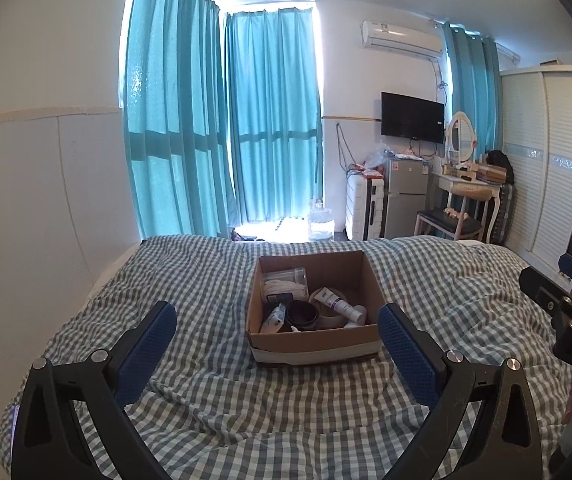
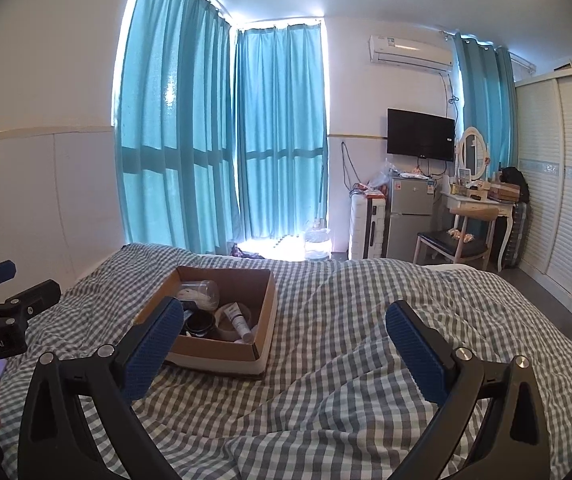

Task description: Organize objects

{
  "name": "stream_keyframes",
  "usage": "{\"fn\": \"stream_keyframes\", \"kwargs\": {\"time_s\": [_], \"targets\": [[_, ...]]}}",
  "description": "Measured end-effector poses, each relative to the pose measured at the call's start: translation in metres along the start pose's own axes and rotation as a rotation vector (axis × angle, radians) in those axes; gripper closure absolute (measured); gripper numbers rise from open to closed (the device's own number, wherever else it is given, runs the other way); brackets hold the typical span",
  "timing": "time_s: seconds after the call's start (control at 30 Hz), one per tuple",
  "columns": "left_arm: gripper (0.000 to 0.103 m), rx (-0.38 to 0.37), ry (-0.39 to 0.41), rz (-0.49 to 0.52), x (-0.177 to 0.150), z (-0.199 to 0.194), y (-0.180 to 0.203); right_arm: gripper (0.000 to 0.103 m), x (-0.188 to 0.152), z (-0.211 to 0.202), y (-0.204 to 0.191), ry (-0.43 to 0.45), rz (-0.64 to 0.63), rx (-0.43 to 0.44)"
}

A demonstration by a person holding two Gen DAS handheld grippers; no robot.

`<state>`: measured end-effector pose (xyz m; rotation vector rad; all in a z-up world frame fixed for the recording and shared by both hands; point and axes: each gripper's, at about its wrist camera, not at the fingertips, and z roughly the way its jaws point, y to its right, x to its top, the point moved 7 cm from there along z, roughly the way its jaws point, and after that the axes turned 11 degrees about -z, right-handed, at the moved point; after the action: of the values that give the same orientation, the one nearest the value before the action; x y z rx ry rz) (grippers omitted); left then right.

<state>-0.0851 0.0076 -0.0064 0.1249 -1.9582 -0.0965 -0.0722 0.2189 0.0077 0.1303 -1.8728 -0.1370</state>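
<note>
**Cardboard box on the checked quilt, both grippers spread and empty**

Cardboard is what I look at first: an open-topped cardboard box (image 1: 313, 343) sits on the grey-and-white checked quilt (image 1: 206, 400) of the bed, a pale band running round its base. Inside it I can make out a clear plastic tub (image 1: 284, 285) of white items lying toward the far-left corner, a dark round jar (image 1: 302, 314) near the front, a white tube (image 1: 339, 305) lying slantwise to the jar's right, and a small blue-and-white packet (image 1: 274, 319) against the left wall. The rest of the contents are too jumbled for me to name.

My left gripper (image 1: 278, 344) hangs above the quilt just short of the box, its blue-padded fingers (image 1: 148, 354) spread wide and holding nothing; the box shows between them. My right gripper (image 2: 286, 348) is likewise released and empty, over bare quilt to the right of the box, its left finger overlapping the box's near corner in the right wrist view. Each gripper appears at the edge of the other's camera.

Beyond the bed I see teal curtains (image 1: 222, 120) over bright windows, a wall-mounted air conditioner (image 1: 402, 40), a black television (image 1: 412, 117), a small grey fridge (image 1: 405, 194) with a white suitcase (image 1: 361, 208) beside it, a white dressing table (image 1: 471, 188) with an oval mirror, a chair (image 1: 447, 222) and a white louvred wardrobe (image 1: 541, 152).
</note>
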Motion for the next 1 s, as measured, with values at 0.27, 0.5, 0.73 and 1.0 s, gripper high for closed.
{"fn": "stream_keyframes", "kwargs": {"time_s": [0.27,0.5,0.73,1.0], "targets": [[0.000,-0.006,-0.011,0.022,-0.005,0.001,0.006,0.001,-0.005,0.004,-0.001,-0.018,0.002,0.002],[0.000,-0.012,-0.022,0.016,-0.007,0.002,0.009,0.001,-0.007,0.008,-0.003,-0.034,0.002,0.003],[0.000,-0.011,-0.033,0.013,-0.011,0.003,0.009,0.001,-0.008,0.010,-0.006,-0.038,0.003,0.006],[0.000,-0.013,-0.042,0.015,-0.015,0.003,0.010,0.001,-0.008,0.011,-0.009,-0.041,0.010,0.009]]}}
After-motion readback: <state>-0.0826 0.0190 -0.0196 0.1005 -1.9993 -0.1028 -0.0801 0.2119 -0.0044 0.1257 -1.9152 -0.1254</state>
